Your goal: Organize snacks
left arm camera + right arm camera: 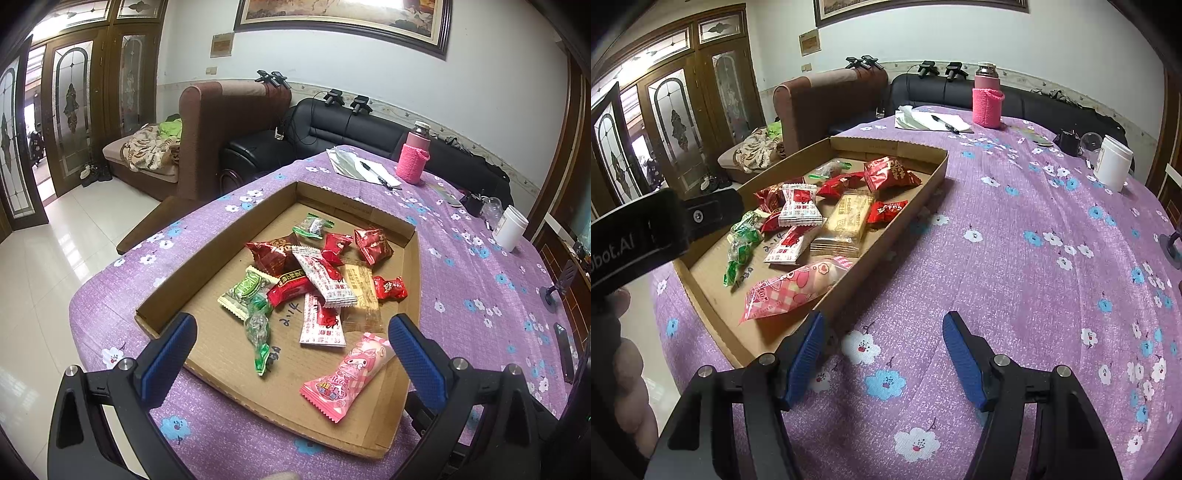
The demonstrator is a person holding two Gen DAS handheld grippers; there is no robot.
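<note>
A shallow cardboard tray (347, 206) (905, 147) lies on the purple flowered tablecloth and holds several wrapped snacks. Among them are a pink packet (345, 376) (792, 290) at the near end, white-and-red packets (325, 280) (798, 205), red packets (373, 240) (888, 173), green ones (247, 291) (740, 240) and a beige biscuit pack (364, 295) (846, 221). My left gripper (291, 339) hangs open over the tray's near end, with nothing between its blue pads. My right gripper (882, 339) stands open over bare cloth, just right of the tray's near corner.
A pink-sleeved bottle (413, 158) (988, 99), papers with a pen (362, 166) (932, 120) and a white jar (511, 229) (1113, 162) stand at the table's far side. A phone (565, 350) lies near the right edge. Sofas stand behind the table. A hand (628, 369) holds the left gripper's body.
</note>
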